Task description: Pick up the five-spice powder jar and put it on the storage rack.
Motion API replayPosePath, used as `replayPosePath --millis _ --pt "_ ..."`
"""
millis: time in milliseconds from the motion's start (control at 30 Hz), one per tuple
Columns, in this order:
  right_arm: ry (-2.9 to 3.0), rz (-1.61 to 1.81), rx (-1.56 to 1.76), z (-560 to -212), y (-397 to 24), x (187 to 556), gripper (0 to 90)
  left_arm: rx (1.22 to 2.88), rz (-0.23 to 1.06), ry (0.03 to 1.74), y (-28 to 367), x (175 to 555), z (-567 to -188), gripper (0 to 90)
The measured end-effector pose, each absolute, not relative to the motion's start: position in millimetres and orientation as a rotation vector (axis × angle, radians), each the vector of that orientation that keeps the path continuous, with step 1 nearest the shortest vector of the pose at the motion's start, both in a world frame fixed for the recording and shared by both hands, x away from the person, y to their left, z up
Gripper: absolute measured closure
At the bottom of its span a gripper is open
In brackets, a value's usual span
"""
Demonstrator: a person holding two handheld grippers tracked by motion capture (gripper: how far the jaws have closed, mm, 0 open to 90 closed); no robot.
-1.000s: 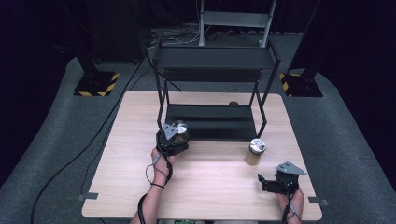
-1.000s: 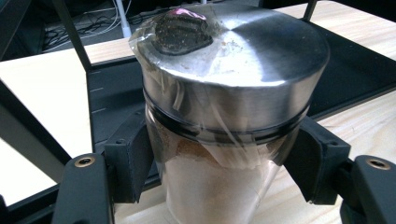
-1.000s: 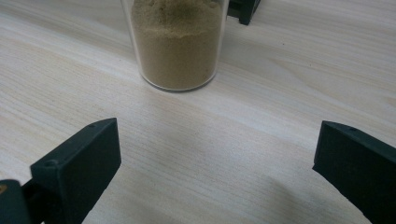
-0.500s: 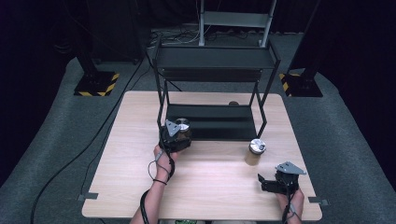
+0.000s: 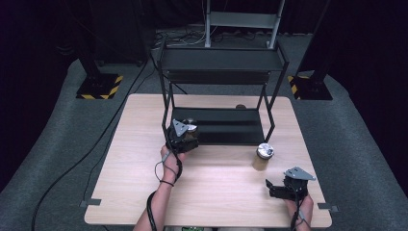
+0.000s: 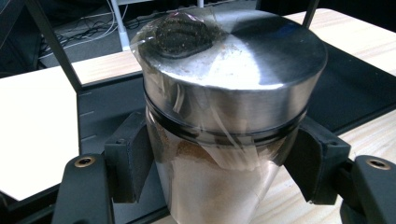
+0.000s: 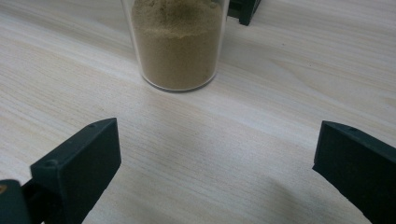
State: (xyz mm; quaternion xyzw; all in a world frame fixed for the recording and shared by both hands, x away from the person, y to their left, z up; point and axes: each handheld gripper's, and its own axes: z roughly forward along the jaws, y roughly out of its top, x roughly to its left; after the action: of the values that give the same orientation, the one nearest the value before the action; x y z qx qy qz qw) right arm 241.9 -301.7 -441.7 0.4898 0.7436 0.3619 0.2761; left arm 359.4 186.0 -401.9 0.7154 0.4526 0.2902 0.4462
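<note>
A steel-lidded spice jar (image 6: 219,116) sits clamped between the left gripper's (image 5: 185,137) pads at the black rack's (image 5: 221,126) front-left corner; the right gripper (image 5: 285,188), jaws wide, rests well off the rack.

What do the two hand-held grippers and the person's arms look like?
Both hand-held grippers, left and right, are black, each topped with a grey three-cornered plate and trailing a black cable along the forearm. Their jaws are blocky and black, with brass-coloured screws. The forearms are bare, no sleeves.

I see my left gripper (image 5: 183,137) holding a steel-lidded jar (image 5: 191,128) at the black rack's (image 5: 221,60) lower shelf, while my right gripper (image 5: 279,188) rests near another jar (image 5: 262,156) on the table (image 5: 211,197).
</note>
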Motion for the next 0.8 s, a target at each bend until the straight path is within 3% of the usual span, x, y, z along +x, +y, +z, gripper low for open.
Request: replayPosePath --millis 800 --pt "2.001 0.975 1.317 -441 -302 242 0.0 1.766 0.715 1.131 181 378 -395 30.9"
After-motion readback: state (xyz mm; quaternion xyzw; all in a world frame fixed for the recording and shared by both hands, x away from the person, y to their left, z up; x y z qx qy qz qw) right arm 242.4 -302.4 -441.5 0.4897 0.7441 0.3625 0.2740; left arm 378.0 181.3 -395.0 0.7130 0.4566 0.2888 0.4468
